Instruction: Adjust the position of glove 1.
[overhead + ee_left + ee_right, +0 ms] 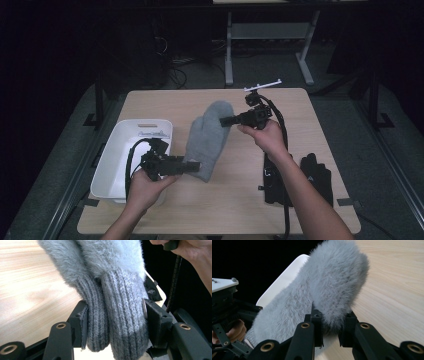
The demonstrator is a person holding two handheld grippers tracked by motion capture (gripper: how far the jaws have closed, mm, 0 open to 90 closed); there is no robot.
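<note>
Centrally, a grey fuzzy mitten (210,137) is held stretched between the two grippers above the middle of the wooden table (235,210). Left gripper (192,166): jaws clamped on the ribbed knit cuff (117,322), which is doubled into two folds between the pads. Right gripper (223,120): jaws pinched tight on the fluffy fingertip end (338,287), toward the table's far edge. Cuff end points to the near edge, fingertip end to the far edge. White plastic bin (112,160): at the table's left edge, just beside the left hand (142,190). Black gloves (316,175): lying flat near the right edge, toward the near right corner, well apart from the mitten.
</note>
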